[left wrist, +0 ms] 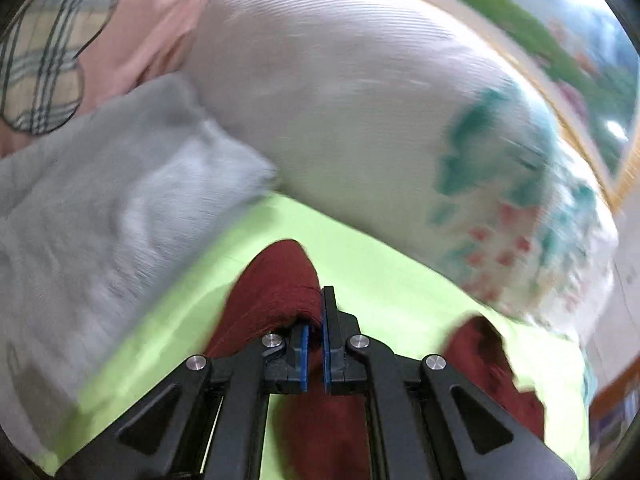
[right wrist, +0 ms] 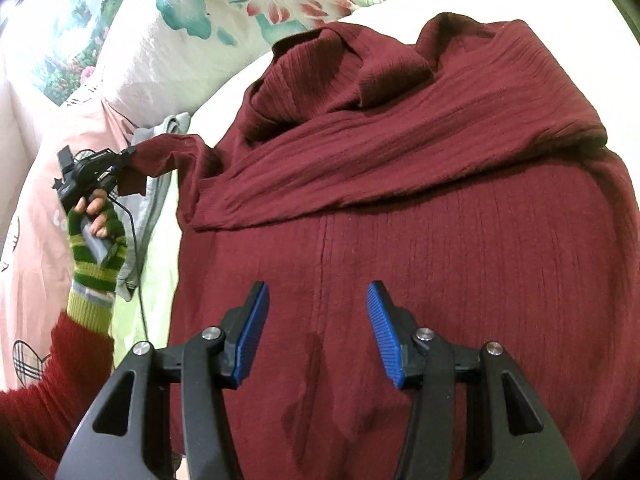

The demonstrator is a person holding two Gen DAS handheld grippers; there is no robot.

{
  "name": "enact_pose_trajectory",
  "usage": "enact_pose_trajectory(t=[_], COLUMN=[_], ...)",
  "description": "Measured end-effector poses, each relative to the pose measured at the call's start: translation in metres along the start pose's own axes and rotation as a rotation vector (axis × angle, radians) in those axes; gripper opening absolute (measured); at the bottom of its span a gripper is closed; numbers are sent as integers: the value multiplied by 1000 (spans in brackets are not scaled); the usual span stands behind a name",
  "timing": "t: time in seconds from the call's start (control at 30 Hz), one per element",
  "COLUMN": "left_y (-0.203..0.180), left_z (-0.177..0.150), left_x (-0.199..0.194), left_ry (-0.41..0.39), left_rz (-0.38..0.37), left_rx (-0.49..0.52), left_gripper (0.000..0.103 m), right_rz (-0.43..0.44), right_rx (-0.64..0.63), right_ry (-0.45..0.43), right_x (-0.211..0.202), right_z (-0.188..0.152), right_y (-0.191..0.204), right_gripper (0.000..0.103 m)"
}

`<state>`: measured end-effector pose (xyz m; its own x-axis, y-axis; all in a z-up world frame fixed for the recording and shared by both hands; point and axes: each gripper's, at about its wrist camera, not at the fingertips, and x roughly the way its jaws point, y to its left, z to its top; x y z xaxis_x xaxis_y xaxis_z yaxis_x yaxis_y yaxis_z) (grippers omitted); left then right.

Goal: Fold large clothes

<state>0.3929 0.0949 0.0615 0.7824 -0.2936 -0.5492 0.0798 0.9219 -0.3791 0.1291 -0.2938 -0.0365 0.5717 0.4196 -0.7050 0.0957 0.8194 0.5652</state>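
A dark red ribbed sweater (right wrist: 420, 240) lies spread on a light green sheet (right wrist: 160, 256), one sleeve folded across its upper part. My right gripper (right wrist: 318, 328) is open and empty, hovering just above the sweater's lower body. My left gripper (left wrist: 315, 320) is shut on the sweater's sleeve cuff (left wrist: 280, 280) and holds it lifted off the sheet (left wrist: 380, 272). In the right wrist view the left gripper (right wrist: 120, 160) sits at the far left, pulling the sleeve (right wrist: 168, 156) out sideways.
A white floral quilt (left wrist: 360, 120) is bunched beyond the sweater, also in the right wrist view (right wrist: 180, 40). A grey garment (left wrist: 100, 200) and a pink garment with a plaid patch (left wrist: 140, 20) lie to the left. A black cable (right wrist: 140, 272) trails from the left gripper.
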Motion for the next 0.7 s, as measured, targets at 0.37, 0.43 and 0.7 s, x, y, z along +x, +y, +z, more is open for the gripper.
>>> enact_pose_trajectory(t=[0.37, 0.43, 0.7], left_y=[-177, -207, -290], left_z=[-105, -129, -237], left_x=[-59, -55, -9], left_ry=[91, 126, 233], left_rz=[-248, -278, -278], left_rx=[303, 347, 485], left_gripper=[3, 3, 4], right_rz=[-25, -44, -99], right_rx=[68, 93, 185], right_ry=[-111, -142, -229], right_x=[-51, -65, -101], right_z=[0, 1, 4], right_y=[-33, -46, -82], right_gripper=[52, 52, 52])
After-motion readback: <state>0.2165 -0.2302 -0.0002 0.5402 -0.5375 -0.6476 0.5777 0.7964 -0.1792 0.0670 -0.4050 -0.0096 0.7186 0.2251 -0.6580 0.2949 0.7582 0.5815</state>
